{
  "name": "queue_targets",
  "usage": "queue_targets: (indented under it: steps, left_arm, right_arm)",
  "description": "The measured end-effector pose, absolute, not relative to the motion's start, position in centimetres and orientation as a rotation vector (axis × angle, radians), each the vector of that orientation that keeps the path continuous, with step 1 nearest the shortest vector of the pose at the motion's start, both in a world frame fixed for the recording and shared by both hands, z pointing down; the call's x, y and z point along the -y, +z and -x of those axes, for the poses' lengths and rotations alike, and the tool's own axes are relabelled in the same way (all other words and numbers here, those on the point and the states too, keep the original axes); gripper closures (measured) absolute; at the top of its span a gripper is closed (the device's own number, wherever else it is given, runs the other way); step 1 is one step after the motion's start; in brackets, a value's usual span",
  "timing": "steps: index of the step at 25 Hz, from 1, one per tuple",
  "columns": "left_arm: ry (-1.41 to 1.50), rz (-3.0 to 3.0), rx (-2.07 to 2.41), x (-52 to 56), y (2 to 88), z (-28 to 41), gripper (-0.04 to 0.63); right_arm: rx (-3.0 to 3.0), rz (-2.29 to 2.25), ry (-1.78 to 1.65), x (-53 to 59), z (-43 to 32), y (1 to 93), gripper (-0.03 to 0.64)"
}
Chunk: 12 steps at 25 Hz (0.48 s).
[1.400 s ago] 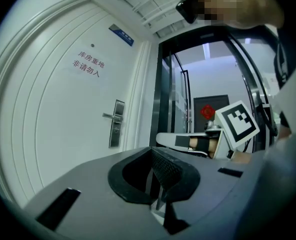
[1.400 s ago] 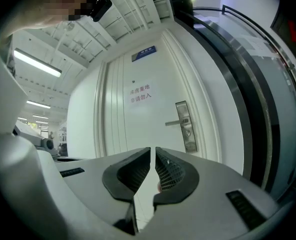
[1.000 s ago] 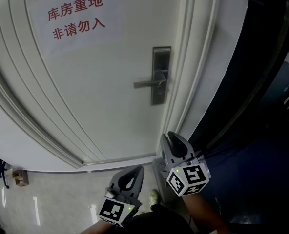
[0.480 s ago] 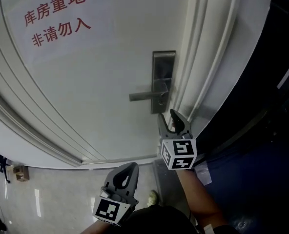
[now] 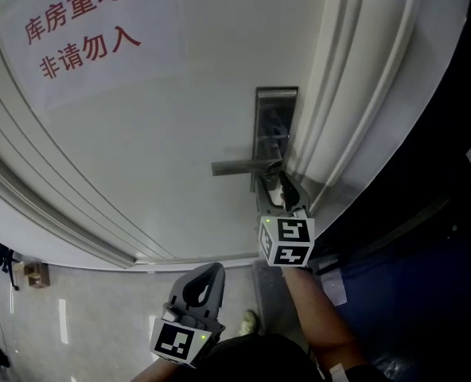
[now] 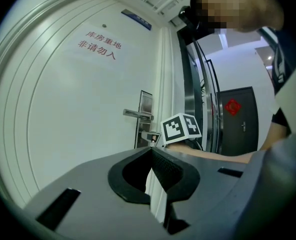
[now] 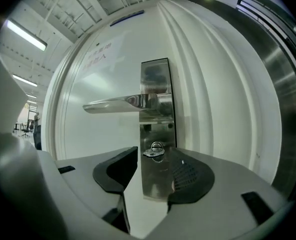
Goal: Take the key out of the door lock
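Observation:
A small silver key (image 7: 155, 153) sticks out of the keyhole in the steel lock plate (image 7: 155, 84) of a white door, just under the lever handle (image 7: 118, 103). My right gripper (image 7: 155, 160) is close in front of it, its jaws opening; the key stands just past the fingertips, with the pads apart from it. In the head view the right gripper (image 5: 283, 191) reaches the plate (image 5: 275, 122) below the handle (image 5: 239, 166) and hides the key. My left gripper (image 5: 208, 277) hangs low near the floor, shut and empty (image 6: 150, 150).
A notice with red characters (image 5: 76, 26) is stuck on the door. The white door frame (image 5: 363, 94) and a dark steel jamb (image 7: 283, 84) run along the right. Pale floor tiles (image 5: 76, 317) lie below. A dark door with a red ornament (image 6: 235, 119) stands across the hallway.
My right gripper has risen from beside the left one up to the lock plate under the handle. The left gripper has stayed low.

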State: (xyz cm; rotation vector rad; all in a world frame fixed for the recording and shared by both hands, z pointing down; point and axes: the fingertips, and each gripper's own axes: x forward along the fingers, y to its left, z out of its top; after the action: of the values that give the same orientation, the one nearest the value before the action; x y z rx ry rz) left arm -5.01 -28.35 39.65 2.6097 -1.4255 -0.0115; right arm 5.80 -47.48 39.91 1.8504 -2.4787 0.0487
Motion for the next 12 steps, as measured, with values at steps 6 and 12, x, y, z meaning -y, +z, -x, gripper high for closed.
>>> queue_targets:
  steps: [6,12]
  left_arm:
    - [-0.005,-2.598,1.434,28.8,39.8,5.0,0.591]
    - [-0.004,-2.592,1.445,28.8,39.9,5.1,0.591]
  right_arm:
    - [2.44,-1.873,0.012,48.4,-5.9,39.9,0.442]
    - [2.419,-1.891,0.009,48.9,-5.8,39.8,0.442]
